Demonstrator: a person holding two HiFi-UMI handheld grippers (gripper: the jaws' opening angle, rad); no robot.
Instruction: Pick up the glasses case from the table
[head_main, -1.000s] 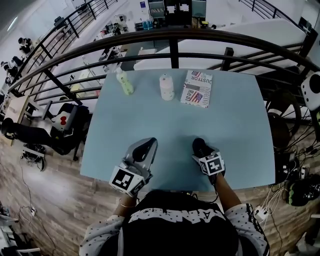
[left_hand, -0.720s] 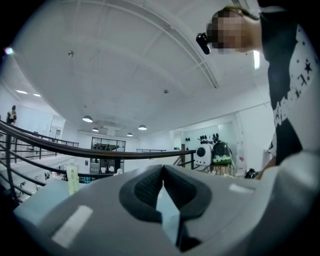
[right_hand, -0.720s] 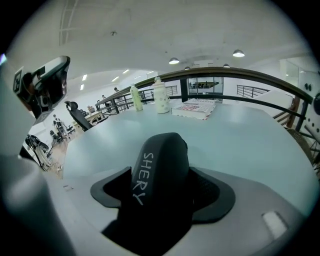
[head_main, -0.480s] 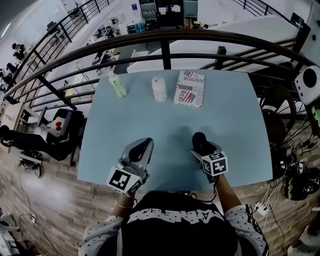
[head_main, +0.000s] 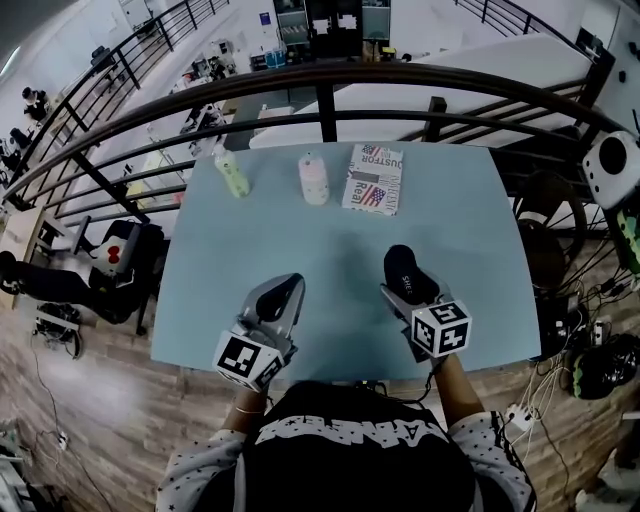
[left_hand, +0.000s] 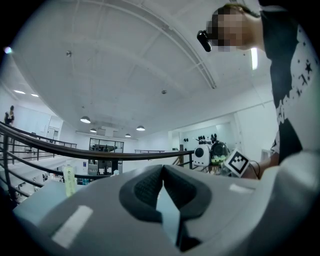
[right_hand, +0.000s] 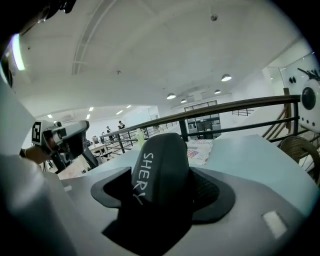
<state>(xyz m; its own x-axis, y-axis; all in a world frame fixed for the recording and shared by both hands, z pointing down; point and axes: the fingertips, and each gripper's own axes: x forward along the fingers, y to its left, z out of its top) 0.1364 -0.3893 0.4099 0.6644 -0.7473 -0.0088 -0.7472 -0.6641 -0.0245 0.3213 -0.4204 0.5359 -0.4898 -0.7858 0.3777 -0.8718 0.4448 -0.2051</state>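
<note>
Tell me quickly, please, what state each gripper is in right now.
Left gripper: shut, nothing between its jaws.
Right gripper: shut on the black glasses case.

**Colours on my table and on my two tools**

I am looking down on a pale blue table (head_main: 250, 250). My left gripper (head_main: 283, 290) is showing a light grey shell and dark grey textured pads (left_hand: 142, 187). Its cube (head_main: 247, 360) is carrying black-and-white square markers. My right gripper (head_main: 408, 292) is wearing the same colours. The glasses case (head_main: 404, 272) is appearing black, with white letters. One bottle (head_main: 231, 177) is showing light green and another bottle (head_main: 314, 180) is looking pale pinkish white. The booklet (head_main: 373, 180) is carrying red and white stripes, a blue patch and dark print. The railing (head_main: 330, 75) is looking black and the floor (head_main: 100, 400) is showing brown wood planks. I am wearing a black shirt (head_main: 360, 470) with white letters and small stars.
</note>
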